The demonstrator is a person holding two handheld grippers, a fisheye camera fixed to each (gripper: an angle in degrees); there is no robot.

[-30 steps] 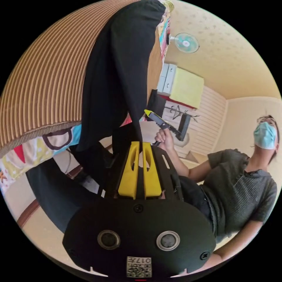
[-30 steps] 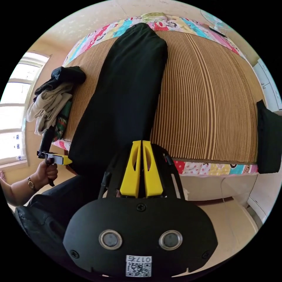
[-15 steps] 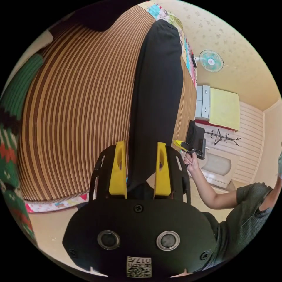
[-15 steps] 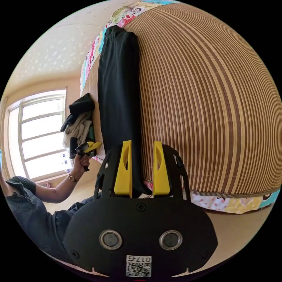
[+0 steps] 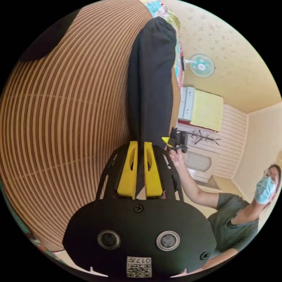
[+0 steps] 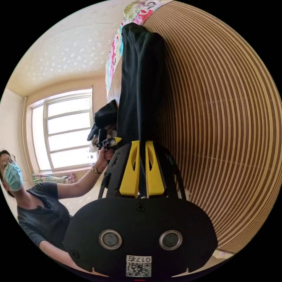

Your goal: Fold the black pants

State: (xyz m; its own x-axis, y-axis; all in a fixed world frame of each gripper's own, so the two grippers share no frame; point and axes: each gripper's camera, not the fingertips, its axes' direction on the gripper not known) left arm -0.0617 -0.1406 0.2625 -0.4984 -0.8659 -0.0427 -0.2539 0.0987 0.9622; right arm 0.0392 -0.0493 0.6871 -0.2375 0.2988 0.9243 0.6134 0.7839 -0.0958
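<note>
Both of my claws, gaping half a second ago, now pinch the near end of the smooth black pants (image 5: pixel 149 79), left claw (image 5: pixel 139 144) and right claw (image 6: pixel 142 143), the long strip stretched across the bed's ribbed striped mat (image 5: pixel 64 117).

black pants (image 5: pixel 151 76): one (long and narrow on the mat)
grippers: two, left gripper (image 5: pixel 140 147), right gripper (image 6: pixel 142 145)
wall fan (image 5: pixel 201 65): one
window (image 6: pixel 66 132): one
</note>
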